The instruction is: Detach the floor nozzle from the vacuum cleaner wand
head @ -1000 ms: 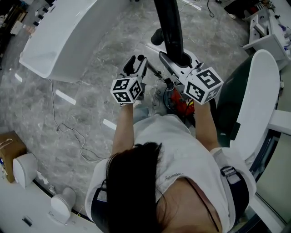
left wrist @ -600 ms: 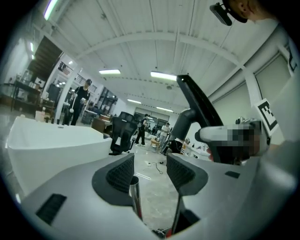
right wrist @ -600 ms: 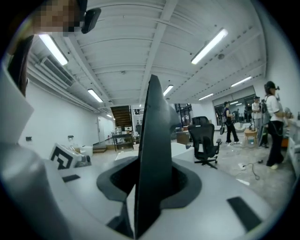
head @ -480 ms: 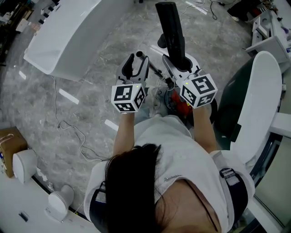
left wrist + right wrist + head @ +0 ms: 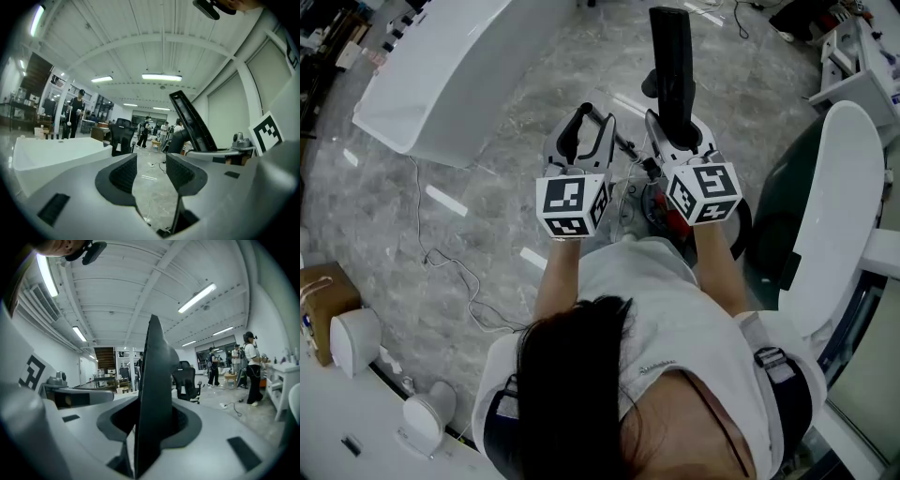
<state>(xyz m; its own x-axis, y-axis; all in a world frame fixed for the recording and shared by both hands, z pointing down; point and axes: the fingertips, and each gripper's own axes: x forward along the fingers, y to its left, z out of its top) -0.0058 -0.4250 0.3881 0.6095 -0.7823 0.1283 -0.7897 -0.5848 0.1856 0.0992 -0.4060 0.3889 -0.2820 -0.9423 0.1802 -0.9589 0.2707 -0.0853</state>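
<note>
Figure: two grippers, one black floor nozzle. Nearest me, the left gripper (image 5: 584, 131) is released, its fingers (image 5: 123, 174) apart with only floor (image 5: 156, 196) showing between them. Just beside it, the right gripper (image 5: 677, 136) is clenched on the floor nozzle (image 5: 672, 58), which stands upright between its fingers, lower end hidden by the gripper. I cannot identify the red part (image 5: 673, 214) beneath.

The left forearm (image 5: 555, 272) and right forearm (image 5: 719, 267) reach forward from the chest, side by side. The left gripper (image 5: 585, 131) points ahead, roughly level, its jaws apart with nothing between the pads. The right gripper (image 5: 675, 141), just beside it, is clamped on the black floor nozzle (image 5: 671, 56), which stands edge-on between its pads.
</note>
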